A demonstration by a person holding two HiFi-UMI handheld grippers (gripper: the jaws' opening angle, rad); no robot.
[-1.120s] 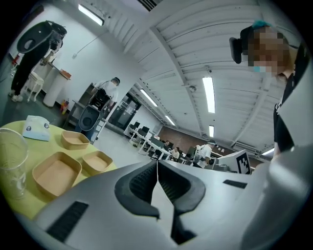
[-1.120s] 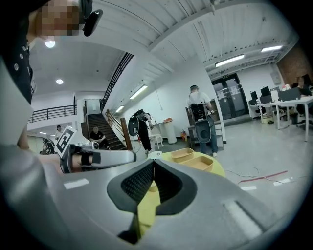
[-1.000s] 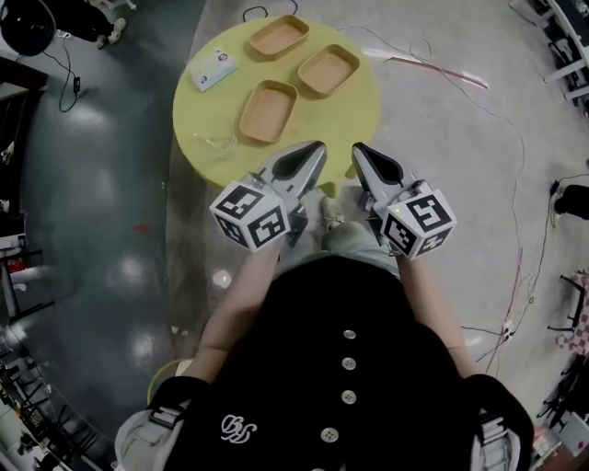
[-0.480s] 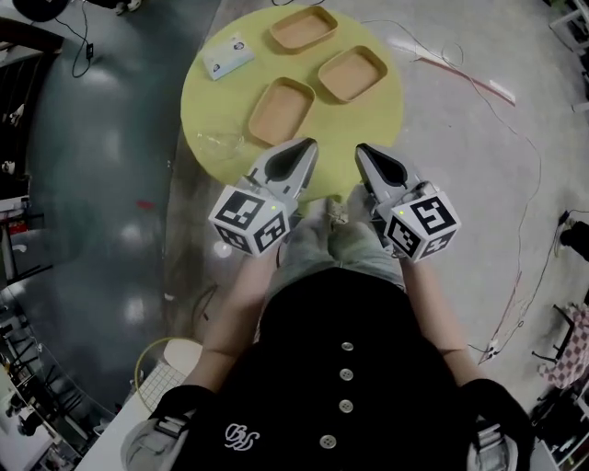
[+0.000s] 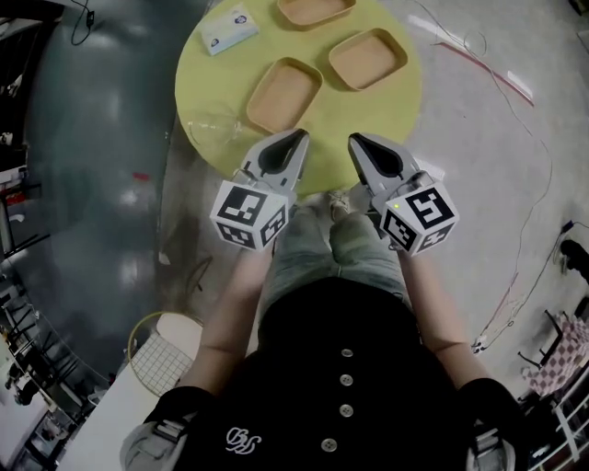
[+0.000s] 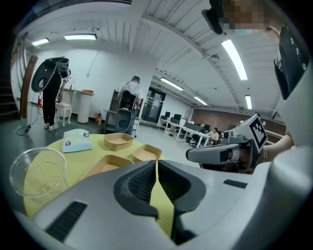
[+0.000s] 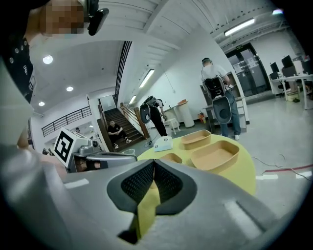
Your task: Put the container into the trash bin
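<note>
Three tan paper containers lie on the round yellow table [image 5: 386, 120]: the nearest [image 5: 283, 95], one to its right [image 5: 368, 58] and one at the far edge [image 5: 315, 9]. My left gripper [image 5: 301, 136] hangs over the table's near edge, just short of the nearest container, its jaws shut on nothing. My right gripper [image 5: 353, 138] is beside it, also shut and empty. In the left gripper view the closed jaws [image 6: 156, 163] point across the table at the containers [image 6: 119, 140]. The right gripper [image 7: 154, 163] faces them too. A wire-mesh trash bin [image 5: 166, 354] stands on the floor at the lower left.
A clear plastic cup [image 5: 213, 129] sits at the table's left edge, and a pale blue tissue pack [image 5: 228, 30] lies farther back. Cables [image 5: 515, 83] trail over the floor to the right. People and office furniture stand in the distance behind the table.
Both grippers have sunk and come forward to the table's near edge, staying shut. The table now sits closer, and the wire trash bin has come into view at the lower left.
</note>
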